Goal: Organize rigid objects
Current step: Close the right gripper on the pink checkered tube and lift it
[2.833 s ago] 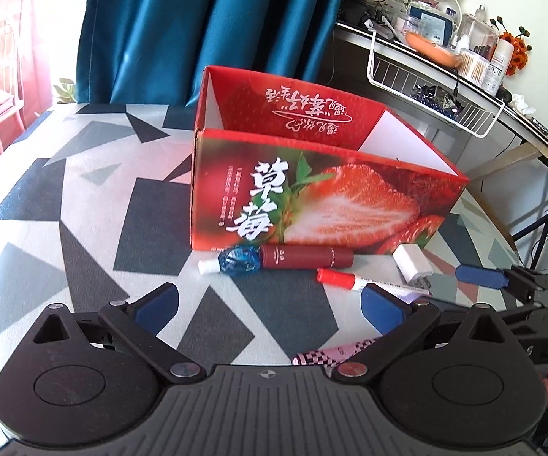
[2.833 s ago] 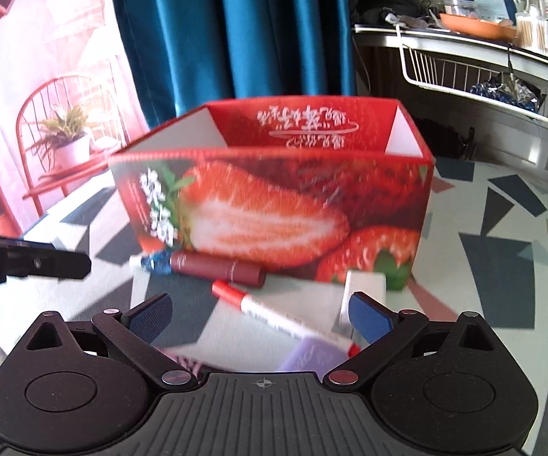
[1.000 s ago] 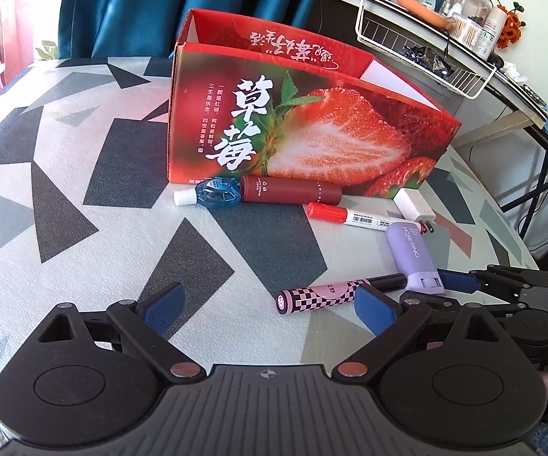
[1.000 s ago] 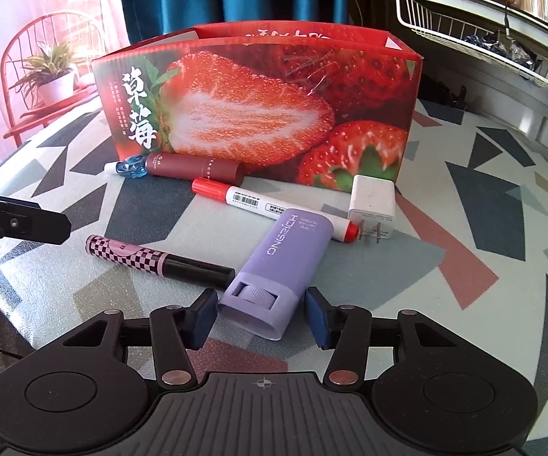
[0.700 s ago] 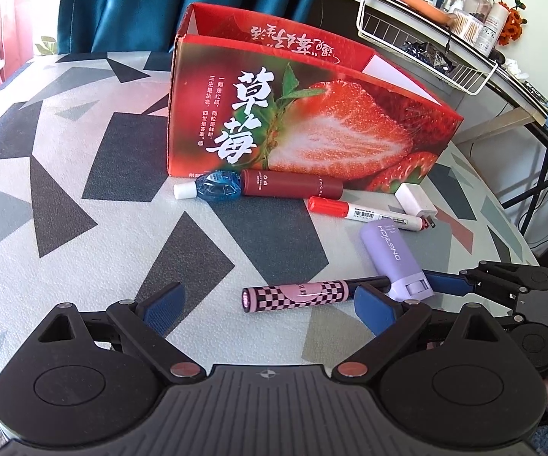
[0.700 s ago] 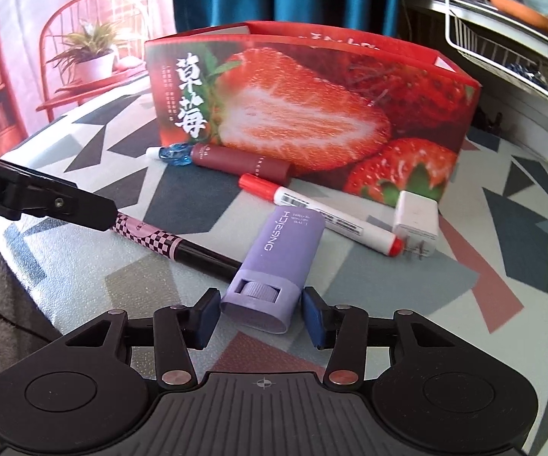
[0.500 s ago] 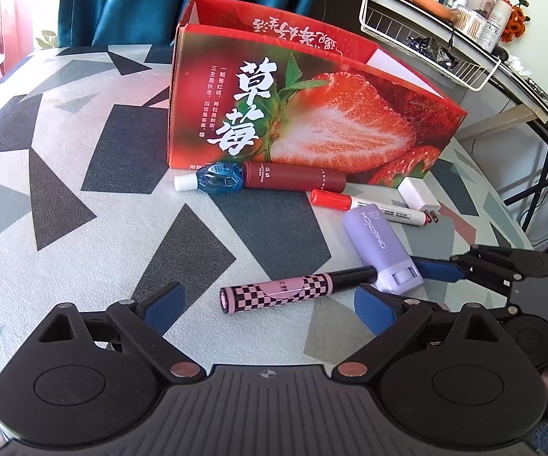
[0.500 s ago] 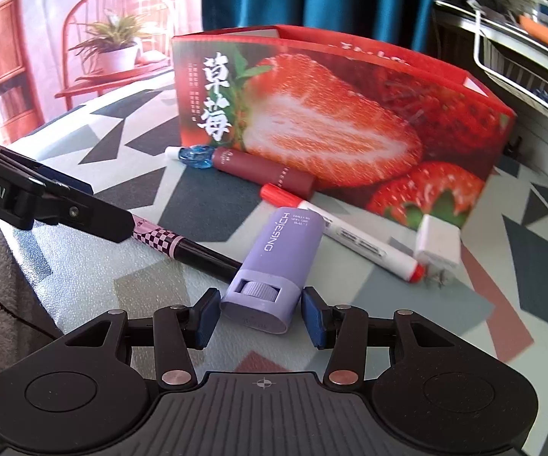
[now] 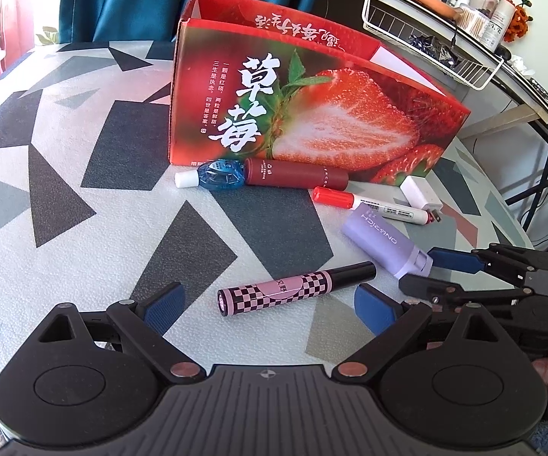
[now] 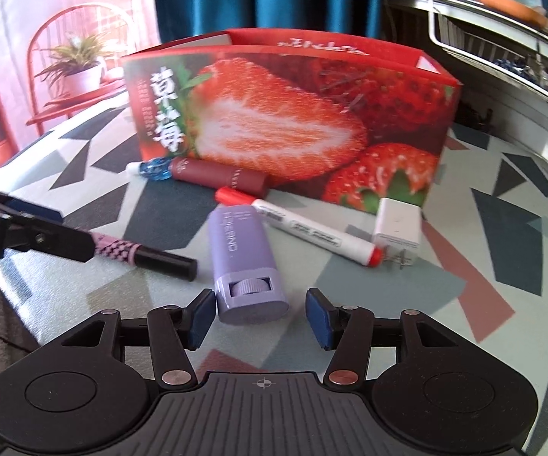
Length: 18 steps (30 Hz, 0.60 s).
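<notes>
A: Where's the purple stick (image 10: 244,262)?
B: On the table, pointing lengthwise from the right gripper (image 10: 259,315), whose jaws have just opened off it.
A: The left gripper (image 9: 270,308)?
B: Wide, empty, farther.

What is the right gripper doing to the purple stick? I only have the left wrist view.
Observer: From its own camera, the right gripper straddles the stick's near end, and its jaws have just been opening.
Reviewer: So it isn't gripped?
Observer: No. A clear gap shows between one pad and the stick, which lies on the table.
Reviewer: Which end faces the gripper?
Observer: The base, with a ribbed dial set into it.
</notes>
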Motion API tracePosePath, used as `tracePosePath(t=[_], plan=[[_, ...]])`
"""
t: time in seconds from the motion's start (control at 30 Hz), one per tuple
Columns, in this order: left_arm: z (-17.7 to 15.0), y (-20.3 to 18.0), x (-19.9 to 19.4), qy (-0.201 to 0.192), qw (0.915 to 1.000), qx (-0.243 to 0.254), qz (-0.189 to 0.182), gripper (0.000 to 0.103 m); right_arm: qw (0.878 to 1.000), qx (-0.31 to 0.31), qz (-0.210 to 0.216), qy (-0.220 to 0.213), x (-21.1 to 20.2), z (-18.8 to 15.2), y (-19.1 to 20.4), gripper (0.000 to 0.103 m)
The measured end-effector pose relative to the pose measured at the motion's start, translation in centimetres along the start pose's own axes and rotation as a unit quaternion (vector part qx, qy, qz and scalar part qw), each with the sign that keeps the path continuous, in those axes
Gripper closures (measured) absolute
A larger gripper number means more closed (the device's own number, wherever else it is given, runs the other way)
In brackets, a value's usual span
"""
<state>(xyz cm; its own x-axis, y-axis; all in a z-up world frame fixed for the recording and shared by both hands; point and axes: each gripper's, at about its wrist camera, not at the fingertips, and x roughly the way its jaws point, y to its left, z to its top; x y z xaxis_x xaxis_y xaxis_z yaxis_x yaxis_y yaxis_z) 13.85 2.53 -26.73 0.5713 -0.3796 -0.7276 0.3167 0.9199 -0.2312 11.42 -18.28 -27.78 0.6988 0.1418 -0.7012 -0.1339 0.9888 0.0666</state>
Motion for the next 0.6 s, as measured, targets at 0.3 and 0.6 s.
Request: tracePosePath(t=[0.3,0.6], plan=[[0.0,0.0,0.0,0.005,1.0000,-0.003,-0.003,0.008,0.998,0.053,-0.027,-0.034,-0.9,0.1,-1.5,0.054],[0.0,0.0,0.1,0.010,0.9999,-0.007,-0.009,0.036,0.997,-0.031,0.043,-0.052,-1.5,0.3,2.5,0.059]])
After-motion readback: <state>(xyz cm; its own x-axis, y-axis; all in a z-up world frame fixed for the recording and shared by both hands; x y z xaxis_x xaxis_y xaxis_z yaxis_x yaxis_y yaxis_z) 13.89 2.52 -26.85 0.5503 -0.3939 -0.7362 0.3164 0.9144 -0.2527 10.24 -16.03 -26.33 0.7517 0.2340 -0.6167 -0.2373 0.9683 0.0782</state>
